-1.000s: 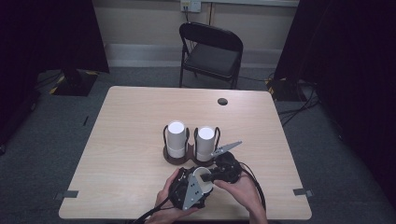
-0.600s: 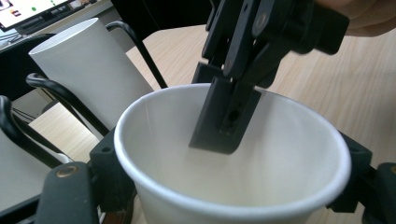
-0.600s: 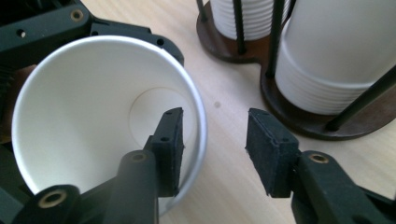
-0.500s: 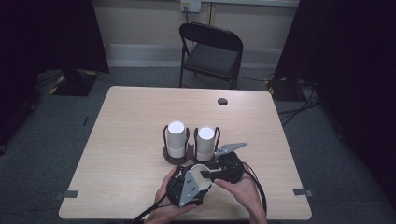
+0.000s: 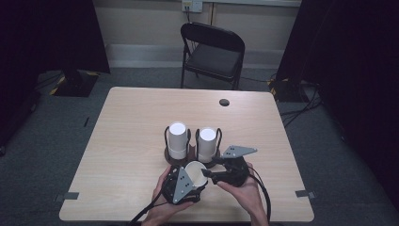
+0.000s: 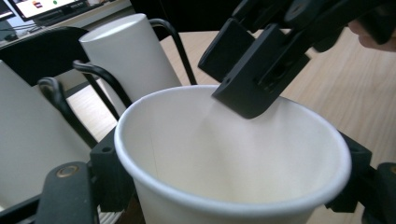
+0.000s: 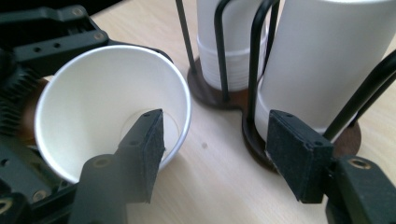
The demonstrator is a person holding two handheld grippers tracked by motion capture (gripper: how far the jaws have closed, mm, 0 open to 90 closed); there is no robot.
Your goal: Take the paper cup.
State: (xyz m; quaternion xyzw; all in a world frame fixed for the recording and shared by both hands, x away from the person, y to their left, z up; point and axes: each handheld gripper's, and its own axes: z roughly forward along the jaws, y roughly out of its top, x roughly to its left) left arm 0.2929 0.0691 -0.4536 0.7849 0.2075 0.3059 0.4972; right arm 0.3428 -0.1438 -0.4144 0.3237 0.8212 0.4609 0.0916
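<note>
My left gripper (image 5: 188, 181) is clamped on a white paper cup (image 5: 195, 173), near bench edge, mouth tilted toward my right gripper (image 5: 212, 175). Right gripper jaws wide apart, one jaw inside the cup's mouth, other outside over bare wood; not closed on the rim. Just beyond: two stacks of white cups in black wire holders (image 5: 192, 141), side by side. Light wood bench (image 5: 127, 136), round grommet hole (image 5: 224, 102) far side. Behind it a black folding chair (image 5: 211, 52), grey carpet, dark curtains.

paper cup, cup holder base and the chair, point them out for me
paper cup (image 7: 84, 112), right gripper view, inner wall.
cup holder base (image 7: 208, 95), right gripper view, dark round foot.
chair (image 5: 214, 59), high view, seat.
</note>
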